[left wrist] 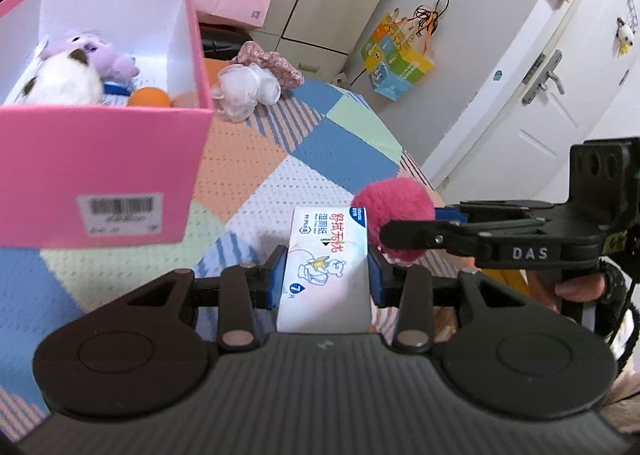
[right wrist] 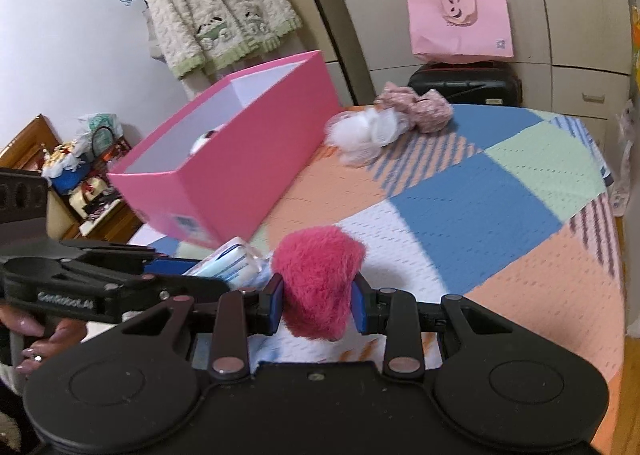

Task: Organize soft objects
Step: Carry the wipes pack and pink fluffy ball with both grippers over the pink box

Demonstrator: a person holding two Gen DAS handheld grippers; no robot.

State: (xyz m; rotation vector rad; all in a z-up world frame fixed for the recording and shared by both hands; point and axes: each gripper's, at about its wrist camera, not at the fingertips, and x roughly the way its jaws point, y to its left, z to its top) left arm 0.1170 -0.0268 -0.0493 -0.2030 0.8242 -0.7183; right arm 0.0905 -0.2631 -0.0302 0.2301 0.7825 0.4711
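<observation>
My left gripper is shut on a white pack of wet wipes with a cartoon bear on it, held above the bed. My right gripper is shut on a fluffy pink pompom, which also shows beside the wipes as the pink pompom. The right gripper comes in from the right of the left wrist view. An open pink box stands to the left and holds a purple plush, a white plush and an orange ball. From the right wrist the pink box is ahead on the left.
A white mesh pouf and a pink floral scrunchie lie on the patchwork bedspread beyond the box. A pink paper bag sits on a black case. A door is at the right, a hand at the left.
</observation>
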